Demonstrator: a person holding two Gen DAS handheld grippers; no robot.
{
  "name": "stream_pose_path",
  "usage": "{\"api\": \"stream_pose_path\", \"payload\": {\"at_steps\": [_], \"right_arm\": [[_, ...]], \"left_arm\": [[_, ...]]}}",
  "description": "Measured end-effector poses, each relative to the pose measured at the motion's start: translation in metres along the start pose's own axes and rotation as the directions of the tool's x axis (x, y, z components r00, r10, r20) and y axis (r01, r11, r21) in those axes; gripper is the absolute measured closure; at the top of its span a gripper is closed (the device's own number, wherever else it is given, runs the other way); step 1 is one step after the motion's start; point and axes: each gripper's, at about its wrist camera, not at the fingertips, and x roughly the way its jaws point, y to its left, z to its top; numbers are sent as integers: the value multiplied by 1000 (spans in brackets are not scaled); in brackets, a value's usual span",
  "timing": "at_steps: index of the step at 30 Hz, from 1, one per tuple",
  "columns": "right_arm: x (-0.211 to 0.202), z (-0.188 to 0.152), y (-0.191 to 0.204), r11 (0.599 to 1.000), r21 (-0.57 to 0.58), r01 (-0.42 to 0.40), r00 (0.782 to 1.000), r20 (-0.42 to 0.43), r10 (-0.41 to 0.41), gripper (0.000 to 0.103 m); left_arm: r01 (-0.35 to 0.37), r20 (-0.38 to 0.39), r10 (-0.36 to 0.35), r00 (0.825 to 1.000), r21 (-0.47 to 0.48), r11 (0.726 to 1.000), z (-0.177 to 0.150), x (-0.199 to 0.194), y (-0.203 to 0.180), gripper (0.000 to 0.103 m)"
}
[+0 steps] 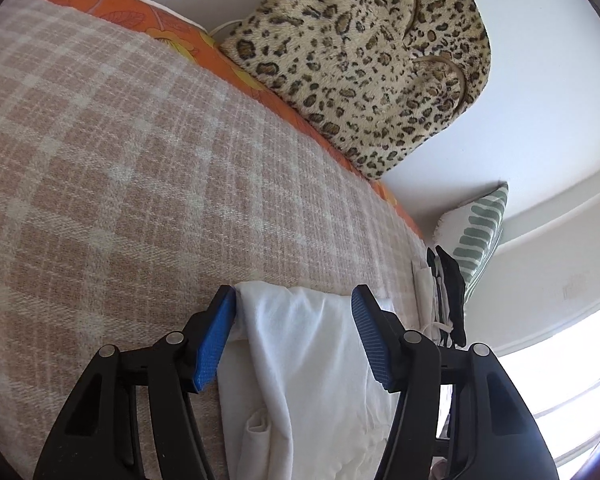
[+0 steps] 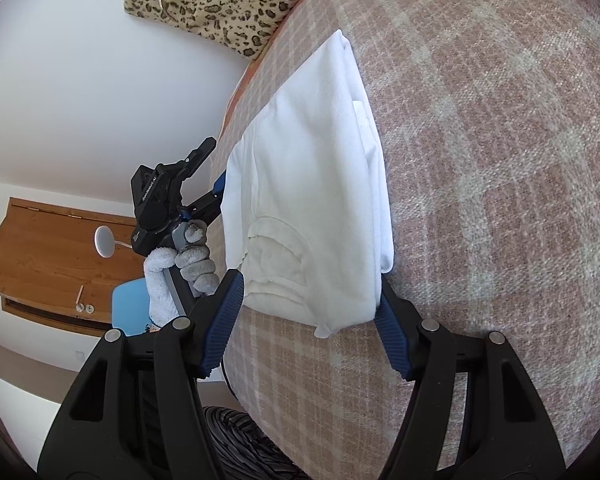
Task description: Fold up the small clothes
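A white garment (image 2: 312, 184) lies folded on the pink plaid blanket (image 2: 480, 160), collar end toward my right gripper. My right gripper (image 2: 308, 300) is open, its blue pads on either side of the garment's collar edge. My left gripper (image 1: 294, 300) is open around the garment's (image 1: 300, 360) other edge. In the right wrist view the left gripper (image 2: 216, 184) is at the garment's left side, held by a gloved hand (image 2: 180, 272).
A leopard-print cushion (image 1: 364, 56) leans on the white wall behind the bed. A green-striped pillow (image 1: 480, 236) and a small stack of folded dark and white clothes (image 1: 444, 296) sit at the blanket's far end. An orange sheet (image 1: 172, 28) edges the blanket.
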Motion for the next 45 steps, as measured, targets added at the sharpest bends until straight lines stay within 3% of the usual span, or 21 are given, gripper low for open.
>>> {"api": "stream_pose_path", "payload": {"at_steps": [6,10,13,16,22,27,28,32,37,40,45], "right_arm": [[2,-2,3,1000,-1,10,1000,5,-10,35],[4,-1,3,1000,-3,13,1000,2,-13,35],[5,0,4,1000,-3,13,1000,-2,-13,35],[7,3,3,1000,3,14,1000,-5,-14,35],[12,6,3,1000,2,17,1000,-6,-17,35],[14,8,3,1000,-2,21,1000,-5,-21,35],[14,8,3,1000,-4,25,1000,-5,-25,35],[16,9,7,999,-16,46,999,6,-46,35],[19,7,14,996,-51,78,997,23,-76,36],[18,6,12,994,-58,89,996,28,-88,40],[12,2,7,996,-47,81,996,46,-79,40]], "left_arm": [[-84,-19,87,996,126,988,17,21,-3,45],[32,-71,-25,997,104,994,29,29,9,45],[169,-133,-162,978,46,985,35,38,17,45],[149,-209,-119,971,133,980,33,45,3,45],[152,-303,-102,948,144,978,19,35,-1,47],[154,-257,-120,959,119,981,3,18,1,47],[127,-244,-90,966,141,982,-1,17,-3,47],[-30,-158,73,985,262,965,-11,18,-22,64],[-62,-89,92,992,297,953,-12,21,-38,79],[-169,-22,191,981,372,913,-16,22,-44,80],[-148,-31,160,987,241,959,-11,20,-17,79]]}}
